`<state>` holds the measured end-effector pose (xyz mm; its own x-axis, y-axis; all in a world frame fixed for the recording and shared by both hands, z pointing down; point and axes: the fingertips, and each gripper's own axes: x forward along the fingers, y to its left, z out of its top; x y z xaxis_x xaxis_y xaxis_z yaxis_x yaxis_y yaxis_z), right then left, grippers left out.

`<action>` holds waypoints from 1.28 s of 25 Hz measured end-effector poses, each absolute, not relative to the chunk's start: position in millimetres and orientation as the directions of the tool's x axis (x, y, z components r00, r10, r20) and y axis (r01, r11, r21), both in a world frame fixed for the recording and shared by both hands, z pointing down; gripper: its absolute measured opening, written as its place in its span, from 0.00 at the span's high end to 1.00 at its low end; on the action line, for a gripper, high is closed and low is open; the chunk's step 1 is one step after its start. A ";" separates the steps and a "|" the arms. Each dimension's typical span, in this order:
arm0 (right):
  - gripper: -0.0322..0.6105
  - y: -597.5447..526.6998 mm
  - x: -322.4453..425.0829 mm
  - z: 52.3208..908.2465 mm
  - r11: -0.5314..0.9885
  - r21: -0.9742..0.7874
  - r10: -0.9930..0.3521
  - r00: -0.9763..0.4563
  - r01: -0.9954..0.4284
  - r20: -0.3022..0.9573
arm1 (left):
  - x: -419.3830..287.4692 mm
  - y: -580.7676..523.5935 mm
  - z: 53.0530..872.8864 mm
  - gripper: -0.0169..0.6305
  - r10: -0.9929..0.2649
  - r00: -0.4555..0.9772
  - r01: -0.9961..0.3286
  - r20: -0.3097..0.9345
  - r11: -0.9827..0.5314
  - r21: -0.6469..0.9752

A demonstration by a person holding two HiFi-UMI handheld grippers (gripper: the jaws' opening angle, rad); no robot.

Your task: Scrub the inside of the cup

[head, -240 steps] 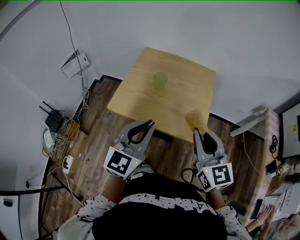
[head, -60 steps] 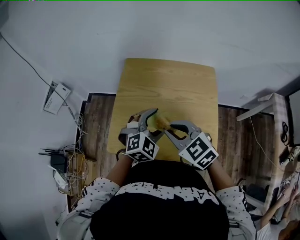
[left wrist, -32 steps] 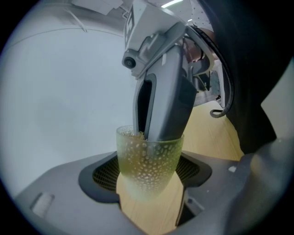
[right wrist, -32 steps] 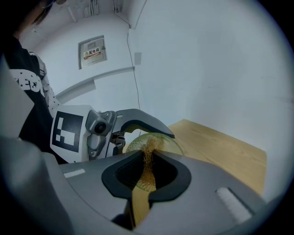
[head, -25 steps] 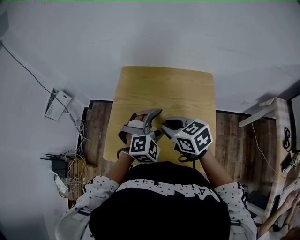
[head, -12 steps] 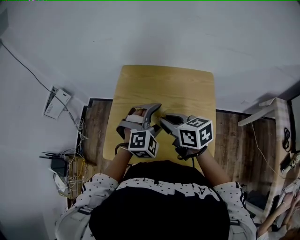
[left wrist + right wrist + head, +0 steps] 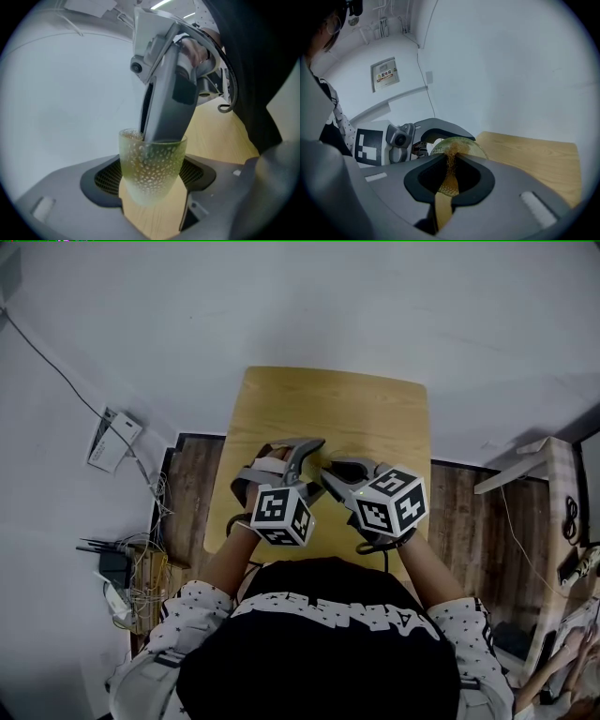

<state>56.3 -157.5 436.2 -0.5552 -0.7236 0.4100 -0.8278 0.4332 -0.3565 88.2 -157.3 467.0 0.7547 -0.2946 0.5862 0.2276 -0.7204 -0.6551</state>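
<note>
The left tongs (image 7: 309, 454) pinch the dimpled green cup (image 7: 150, 164) by its sides, steadying it over the worktop (image 7: 356, 409) with its mouth turned toward the right tongs (image 7: 336, 474). Those are pressed onto a tan scrubber (image 7: 449, 176). Its fuzzy head sits inside the cup, probably to rub the inner wall.

The cup (image 7: 151, 164), clamped in the matt grey plastic left claw (image 7: 151, 185), looks like frosted pale-green translucent glass or plastic, and its wall is pebbled with small bubbles. The pads (image 7: 107, 177) on either side of it have a fine black mesh texture. The scrubber (image 7: 451, 166) pinched in the right claw (image 7: 449, 185) is rough golden fibre, and the counter (image 7: 534, 159) beyond it is smooth pale wood.
</note>
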 end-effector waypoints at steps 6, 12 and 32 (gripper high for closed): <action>0.87 -153.1 51.6 441.0 0.504 -0.192 -0.698 -0.528 -0.842 0.484 | 86.7 -152.6 471.5 0.41 -0.261 0.742 0.259 0.618 -0.737 -0.624; 0.88 -147.4 45.9 446.1 0.595 -0.061 -0.646 -0.522 -0.801 0.556 | 84.4 -147.4 476.5 0.41 -0.215 0.739 0.267 0.639 -0.777 -0.570; 0.88 -118.1 35.4 465.9 0.874 0.251 -0.446 -0.482 -0.416 0.754 | 80.3 -125.2 489.4 0.41 -0.079 0.730 0.296 0.679 -0.859 -0.418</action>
<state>35.4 -118.1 465.9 -0.4825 -0.4457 0.7540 -0.4158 0.8742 0.2506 80.3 -125.2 489.4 0.7299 -0.0788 0.6790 0.2962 -0.8587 -0.4181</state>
